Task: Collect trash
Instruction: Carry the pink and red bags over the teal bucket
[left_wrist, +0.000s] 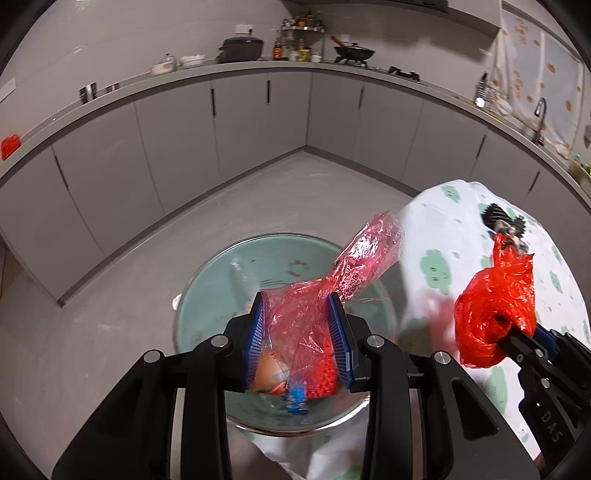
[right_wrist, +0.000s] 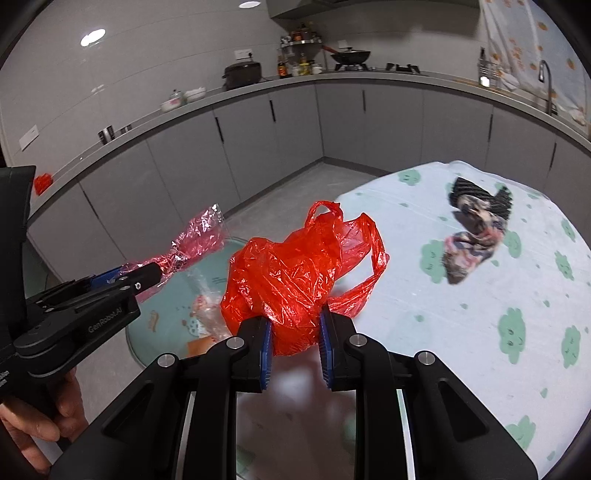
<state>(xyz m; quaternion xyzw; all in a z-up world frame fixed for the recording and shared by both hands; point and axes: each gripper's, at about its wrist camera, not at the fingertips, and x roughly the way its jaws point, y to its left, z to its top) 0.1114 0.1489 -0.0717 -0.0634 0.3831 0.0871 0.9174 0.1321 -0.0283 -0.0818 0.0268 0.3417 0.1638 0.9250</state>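
While both grippers are raised side by side, the left gripper (left_wrist: 299, 332) clamps one pink wrapper (left_wrist: 343, 277) above the bin (left_wrist: 207, 280); the right gripper (right_wrist: 295, 343) pinches one red bag (right_wrist: 295, 273) over the bench (right_wrist: 461, 332).

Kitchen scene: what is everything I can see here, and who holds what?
wrapper: one, clear pink, held over the bin
plastic bag: one, red, held over the table edge
bin: one, pale green, on the floor beside the table
table: one, white cloth with green clouds
crumpled scrap: one, dark patterned, on the table
pot: one, dark, far counter
left gripper: black, blue pads, clamping wrapper
right gripper: black, clamping bag
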